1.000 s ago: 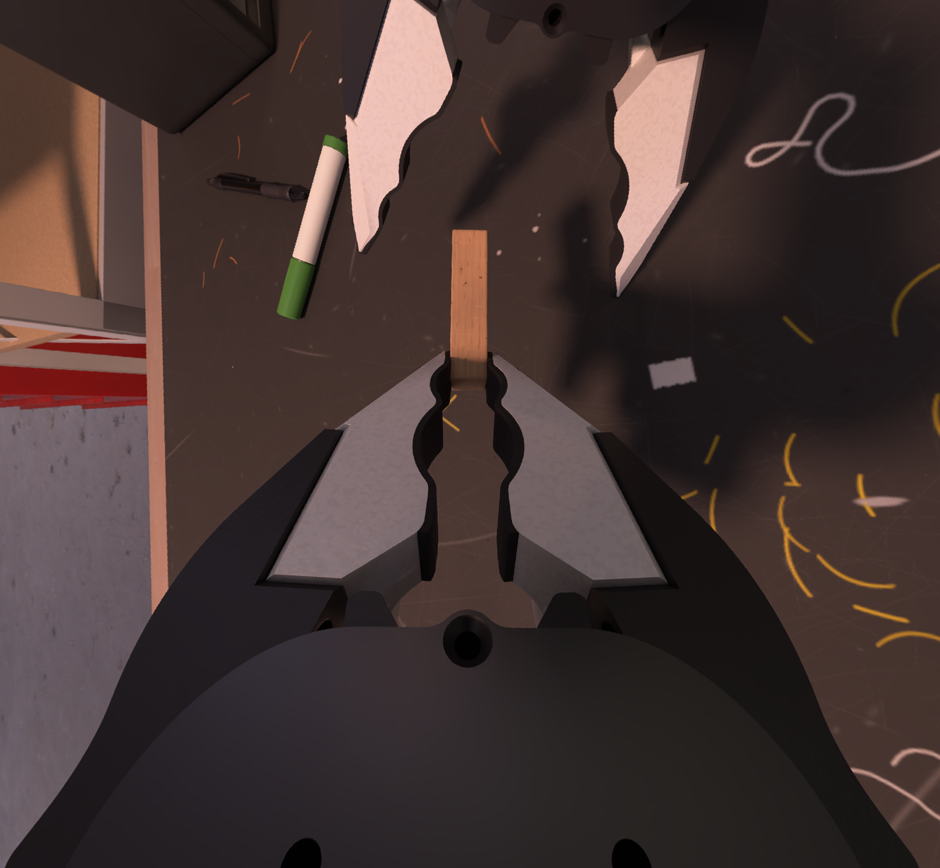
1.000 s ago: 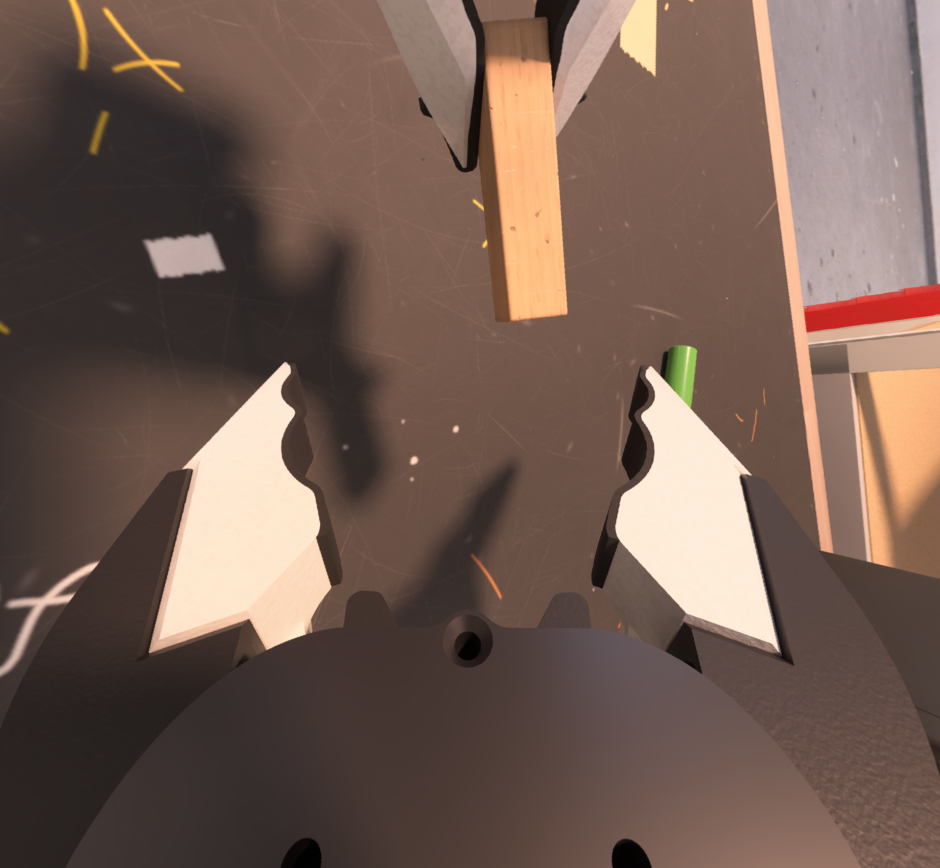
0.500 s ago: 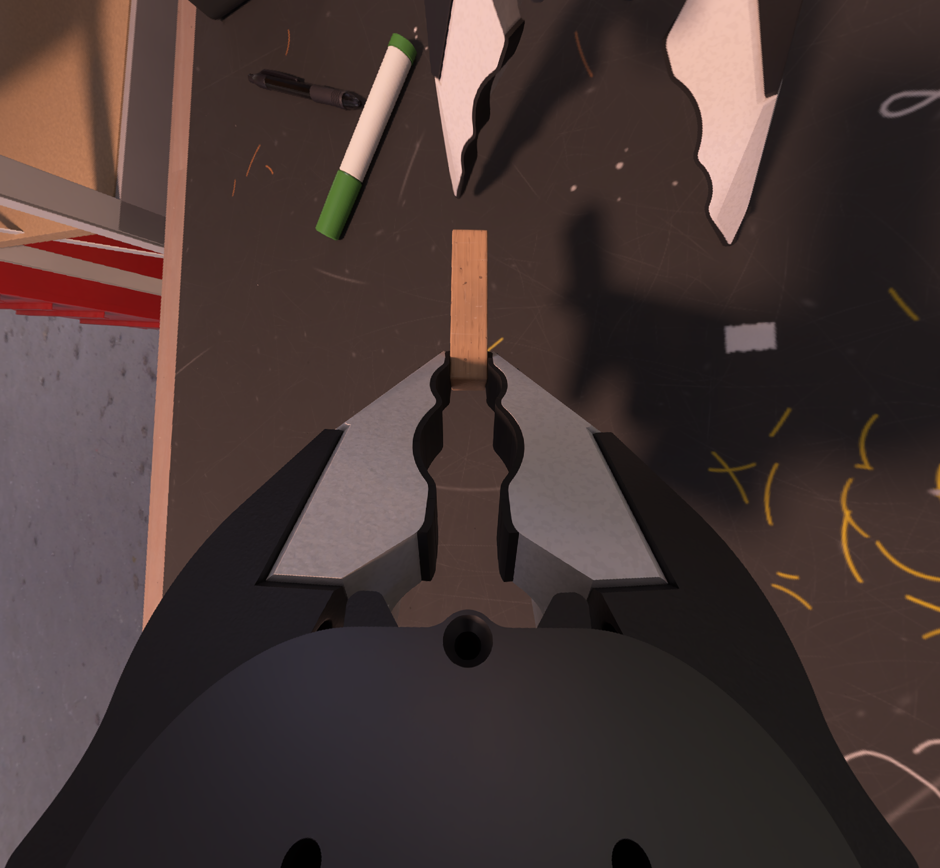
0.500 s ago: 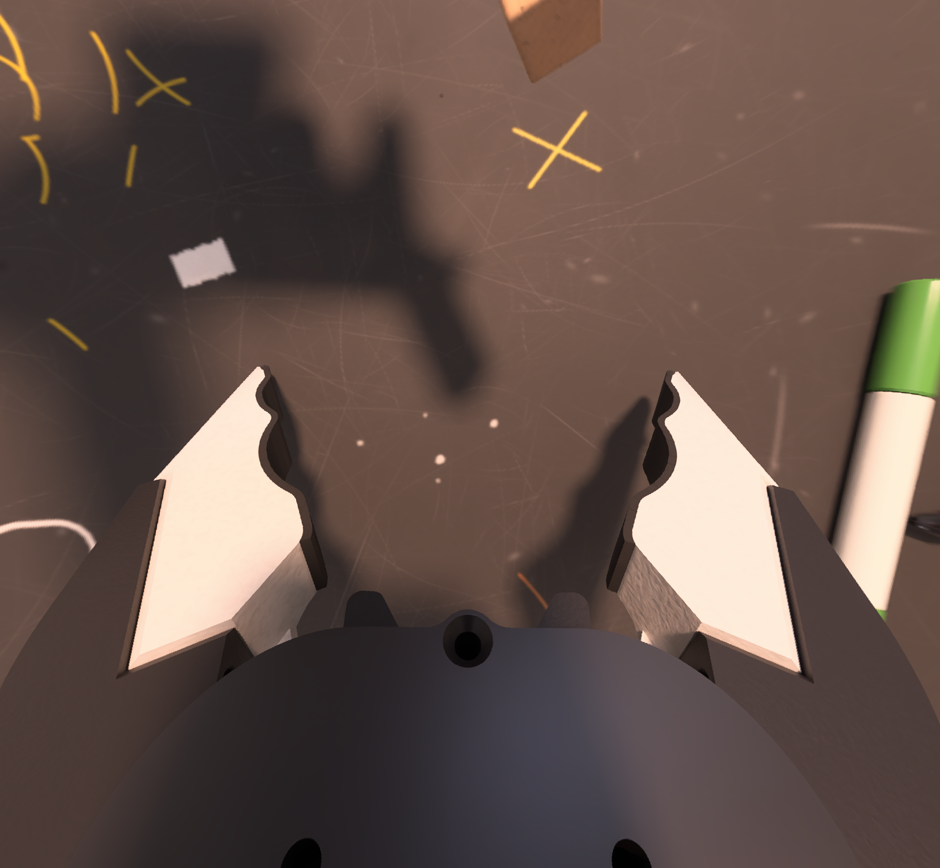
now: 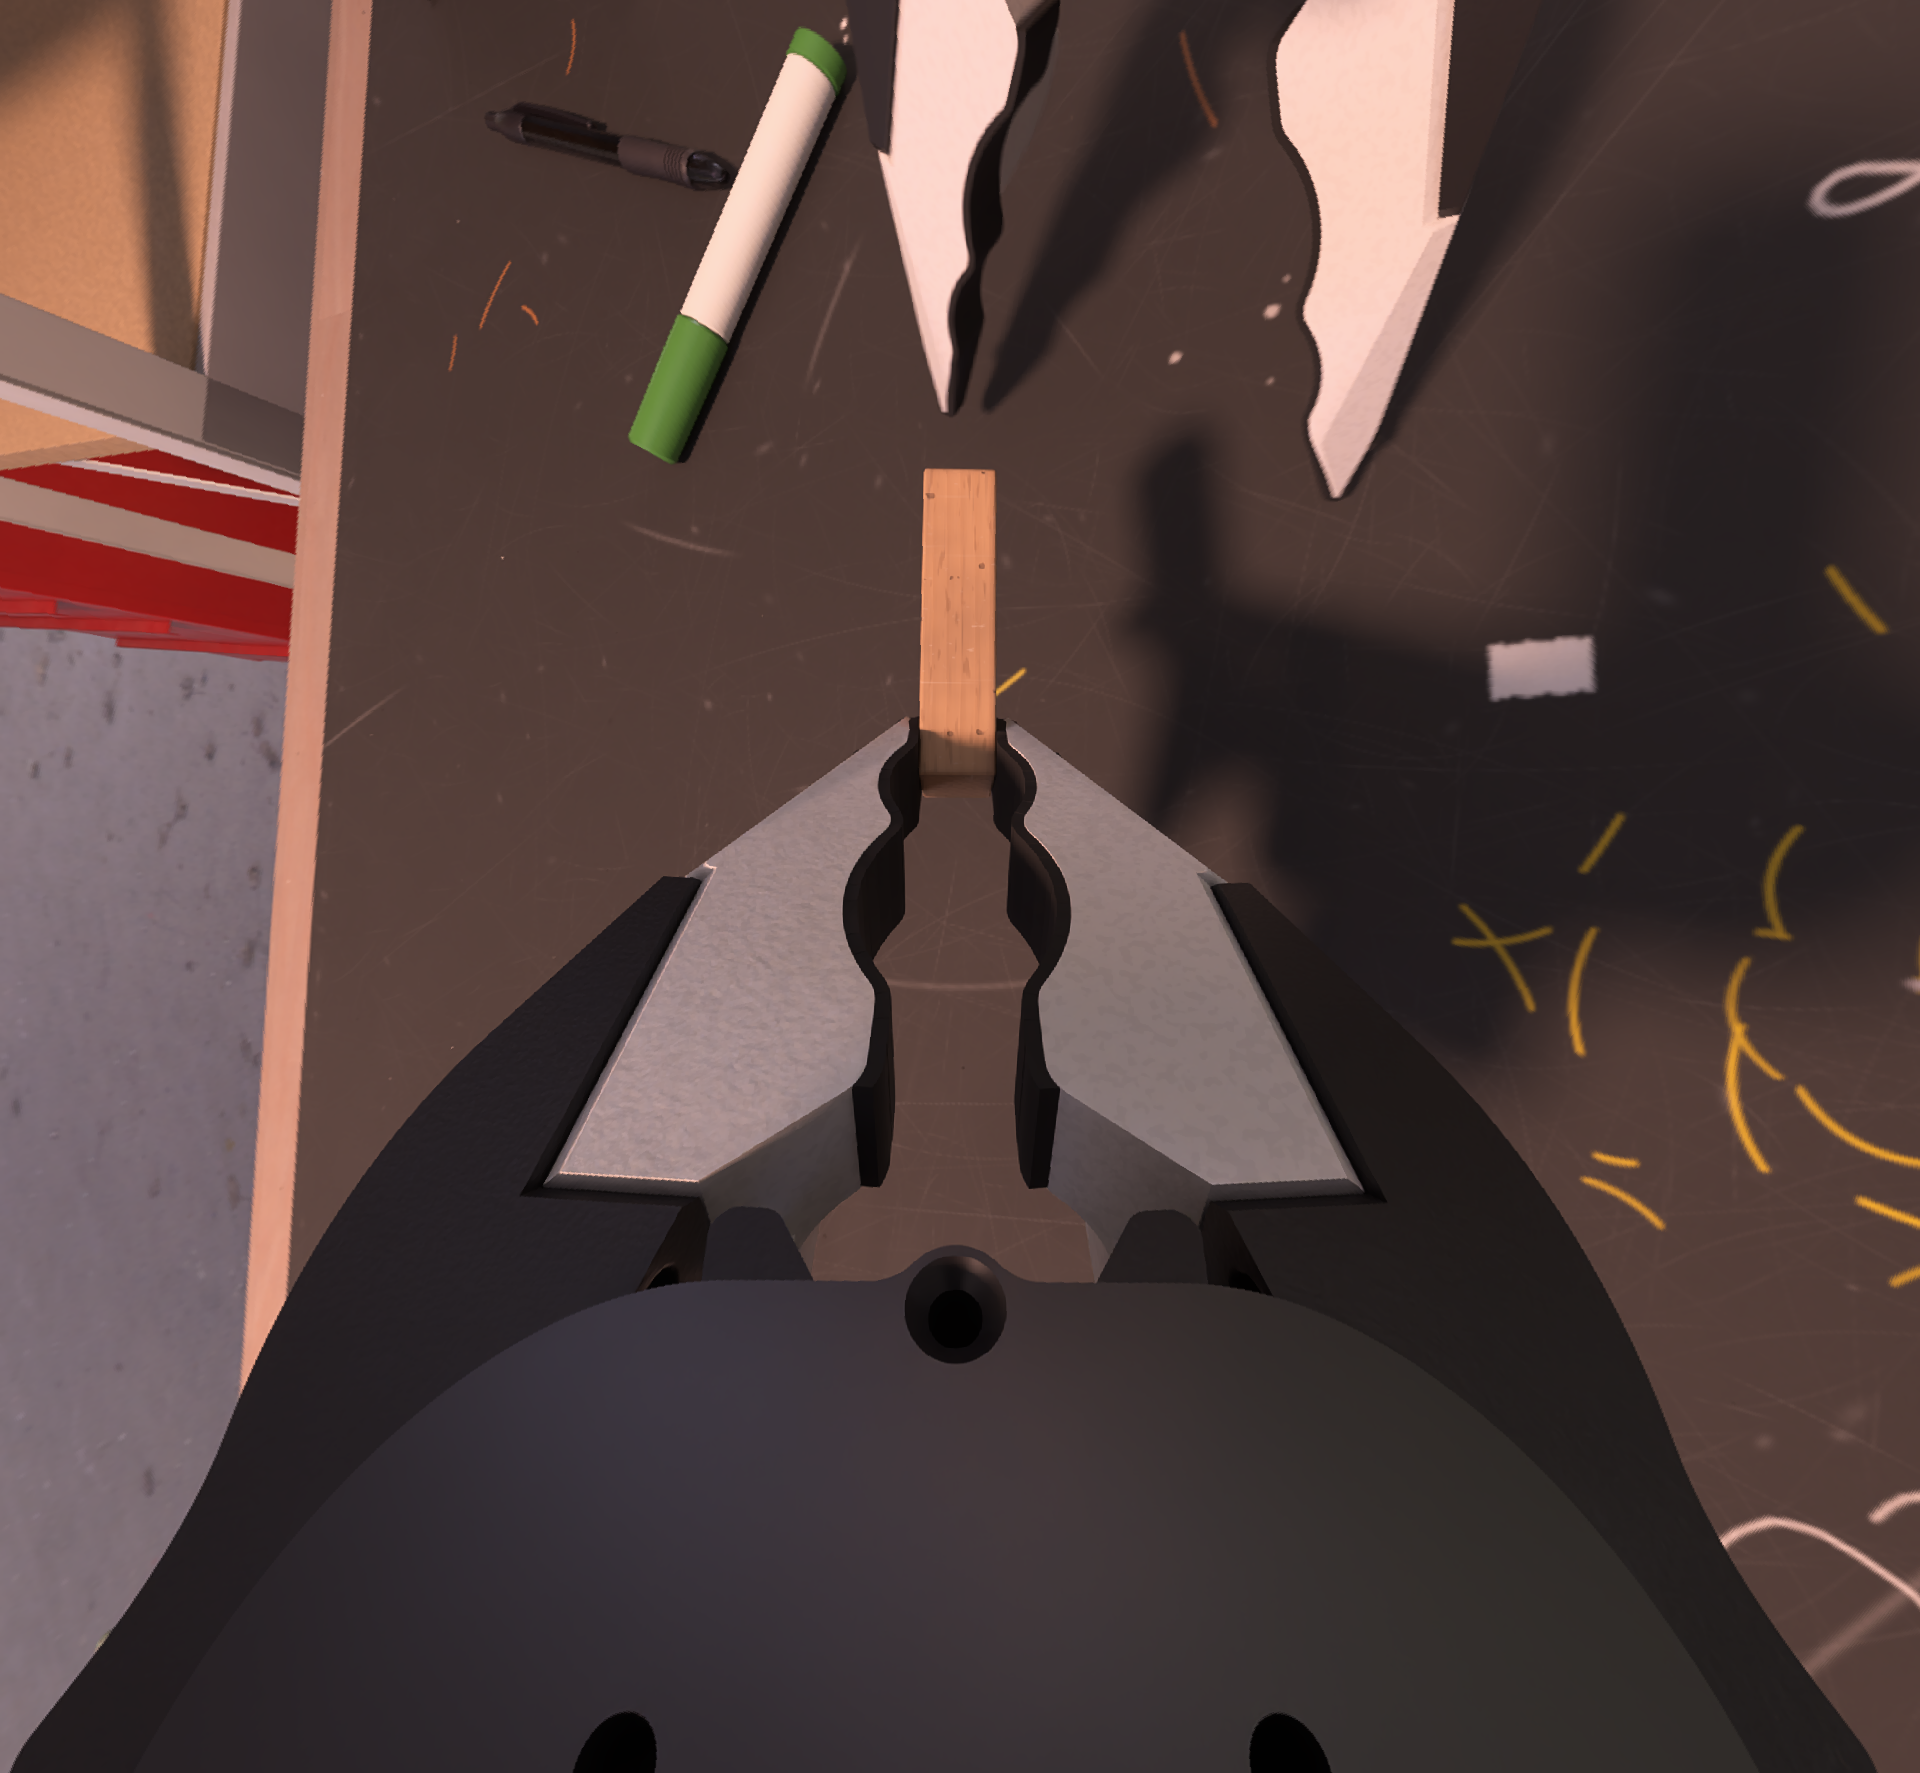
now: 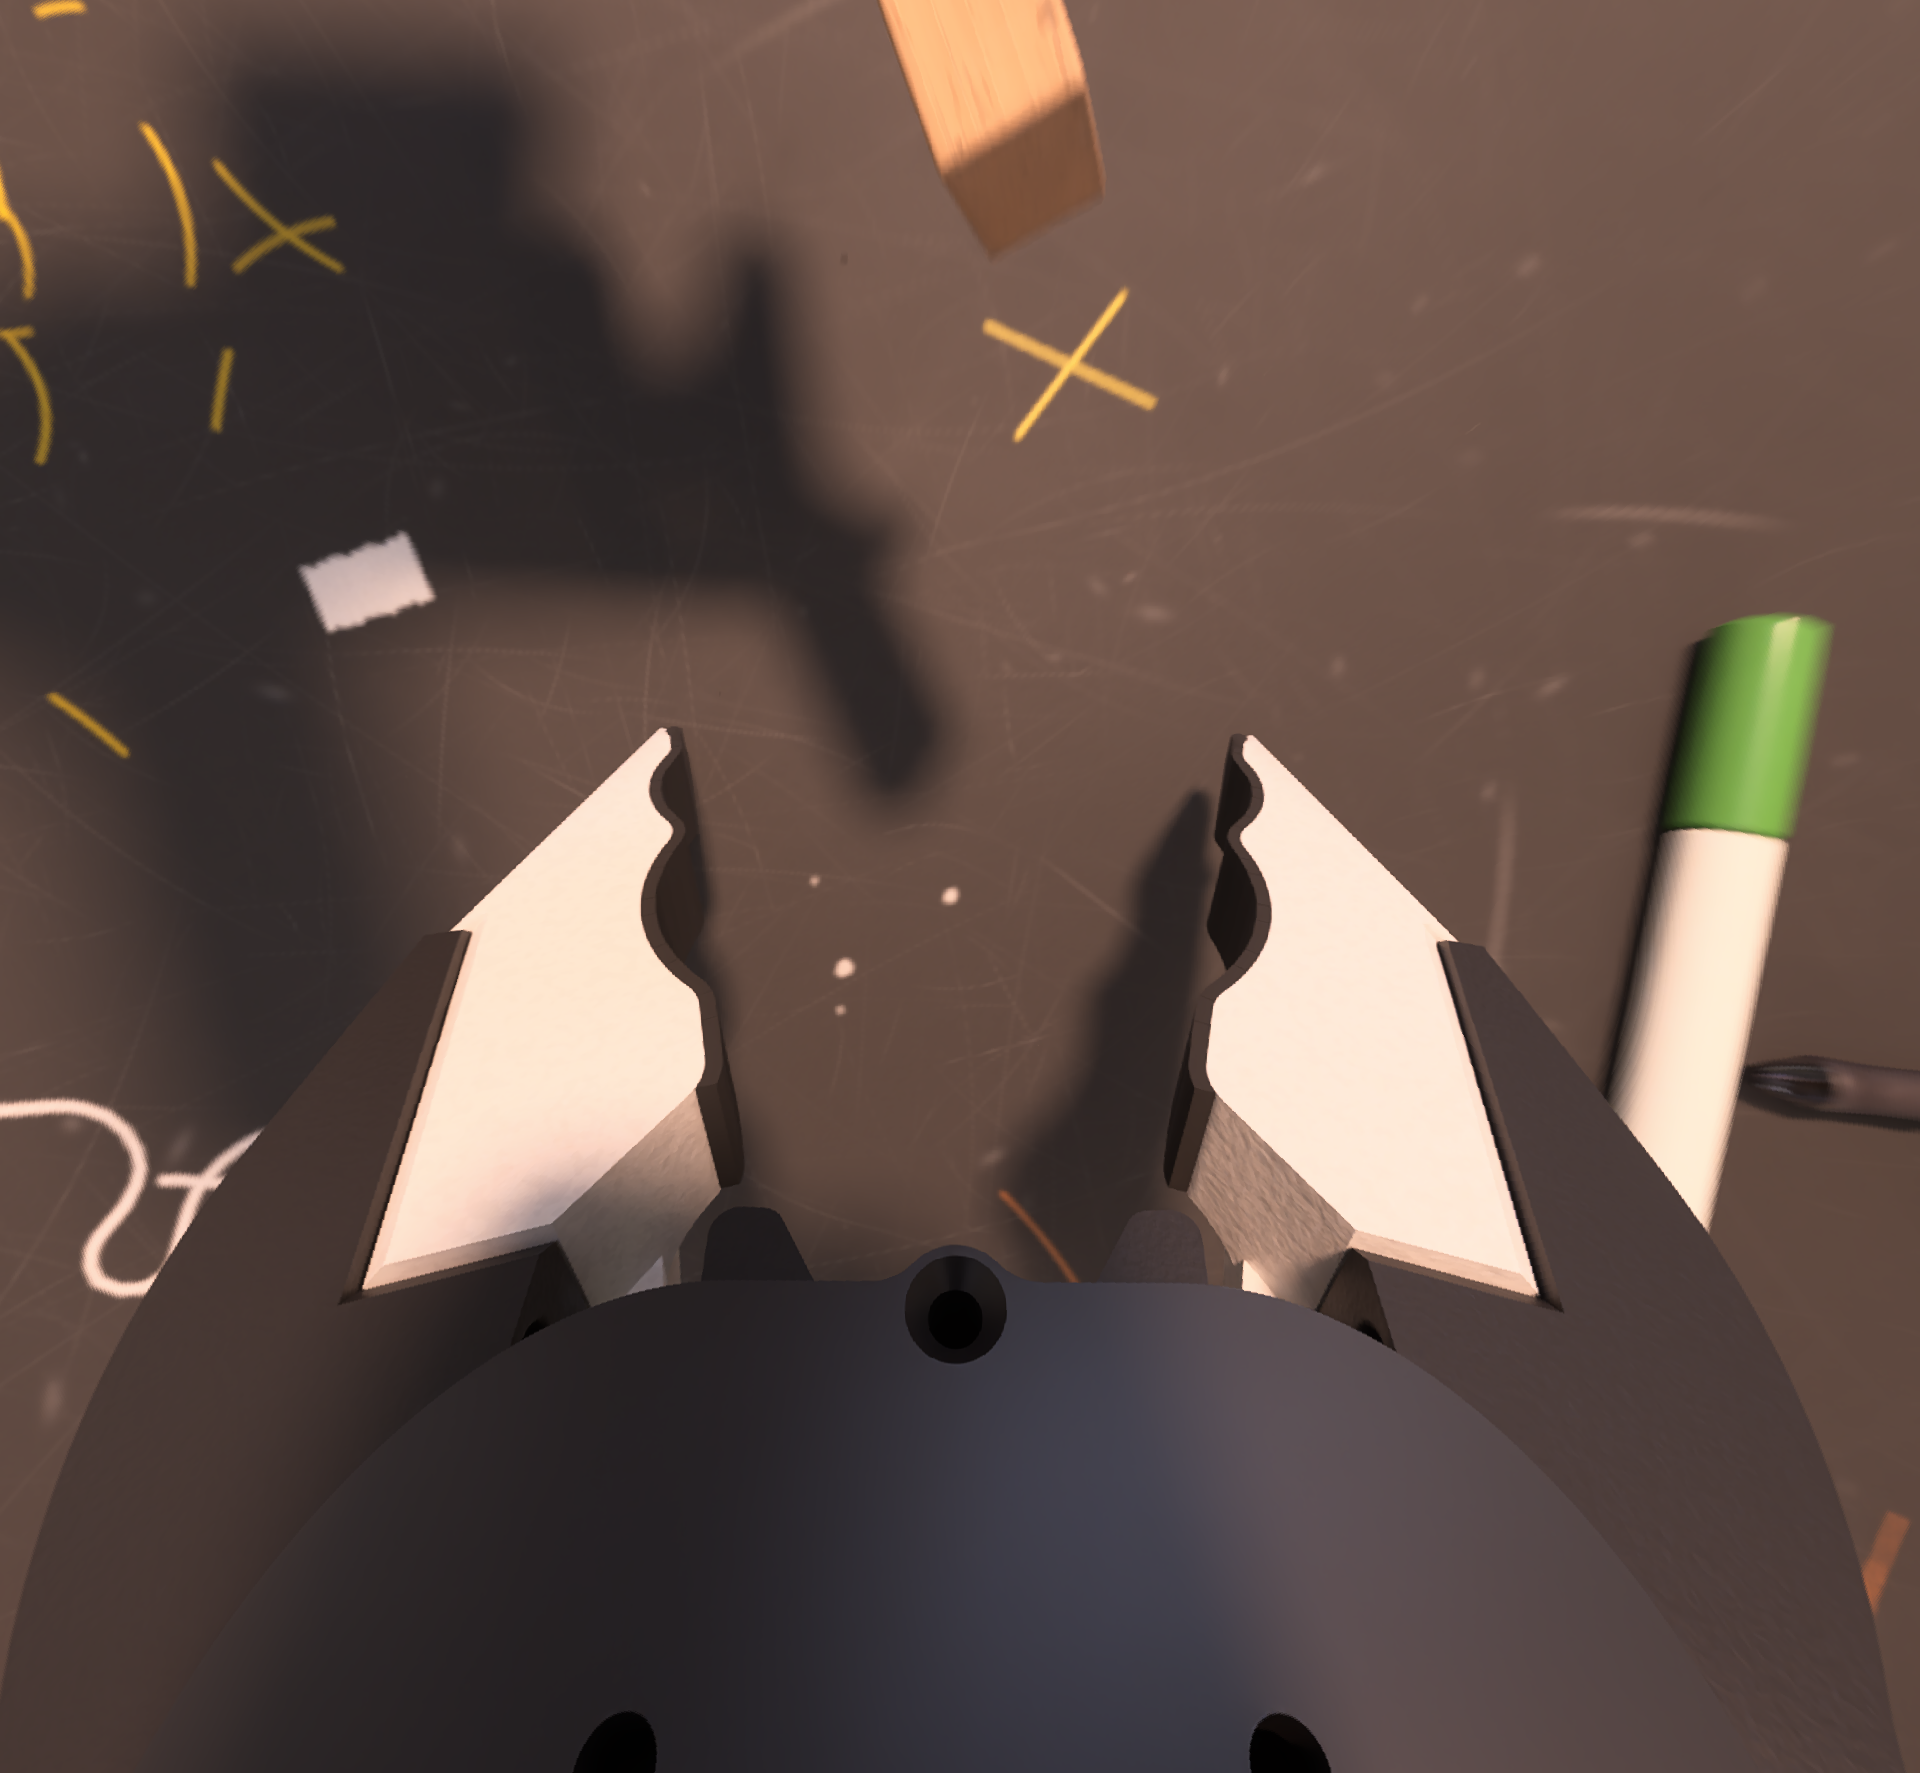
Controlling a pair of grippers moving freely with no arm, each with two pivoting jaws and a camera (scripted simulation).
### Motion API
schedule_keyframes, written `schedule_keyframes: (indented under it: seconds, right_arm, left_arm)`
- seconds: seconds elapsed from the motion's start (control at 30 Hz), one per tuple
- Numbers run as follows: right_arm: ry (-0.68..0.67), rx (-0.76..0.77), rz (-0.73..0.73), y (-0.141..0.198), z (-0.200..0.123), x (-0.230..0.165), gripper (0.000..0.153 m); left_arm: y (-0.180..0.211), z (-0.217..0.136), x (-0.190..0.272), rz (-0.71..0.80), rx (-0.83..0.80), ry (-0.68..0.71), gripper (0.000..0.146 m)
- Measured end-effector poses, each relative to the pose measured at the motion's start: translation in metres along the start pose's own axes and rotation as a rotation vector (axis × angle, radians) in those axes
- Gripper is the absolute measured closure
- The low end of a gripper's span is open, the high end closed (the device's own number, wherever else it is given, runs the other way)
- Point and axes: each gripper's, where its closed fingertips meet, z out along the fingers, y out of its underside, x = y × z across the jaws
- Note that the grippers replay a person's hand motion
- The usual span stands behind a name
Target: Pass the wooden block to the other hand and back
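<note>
1. Wooden block (image 5: pixel 957 617), one only, pinched at its near end between the left gripper (image 5: pixel 957 755) tips, sticking straight out over the scuffed dark tabletop (image 5: pixel 582 643).
2. Beyond it, right gripper (image 6: pixel 954 749) with jaws spread and nothing held; narrower now than a second ago, and swung from squarely facing the block to off past its free end.
3. Reads as hand-over not yet lined up; block tip up and right of the open jaws in the right wrist view.
4. Farther out: one green-capped marker (image 5: pixel 740 243), one black pen (image 5: pixel 608 146), one white scrap (image 5: pixel 1541 669).
</note>
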Motion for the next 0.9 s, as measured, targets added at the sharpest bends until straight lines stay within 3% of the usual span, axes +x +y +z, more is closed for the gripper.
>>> schedule_keyframes:
  seconds: [0.1,0.23,0.33,0.43,0.53,0.73,0.9]
  right_arm:
    - [0.106,0.108,-0.083,-0.026,-0.021,0.005,0.063]
    - [0.394,0.328,-0.309,-0.077,-0.065,0.012,0.078]
    - [0.512,0.379,-0.46,-0.097,-0.078,0.004,0.089]
    - [0.482,0.345,-0.464,-0.098,-0.071,-0.002,0.11]
    - [0.417,0.361,-0.406,-0.096,-0.068,-0.005,0.122]
    - [0.255,0.478,-0.253,-0.097,-0.077,-0.013,0.128]
    - [0.179,0.506,-0.212,-0.094,-0.08,-0.017,0.135]
  left_arm:
    - [-0.003,-0.002,0.001,-0.021,0.023,0.025,0.134]
    - [-0.014,-0.011,0.004,-0.088,0.097,0.091,0.134]
    - [-0.023,-0.017,0.007,-0.13,0.147,0.139,0.134]
    - [-0.027,-0.022,0.008,-0.131,0.169,0.146,0.134]
    - [-0.03,-0.025,0.01,-0.103,0.167,0.143,0.134]
    - [-0.035,-0.029,0.011,-0.068,0.178,0.13,0.134]
    - [-0.036,-0.03,0.014,-0.015,0.177,0.116,0.134]
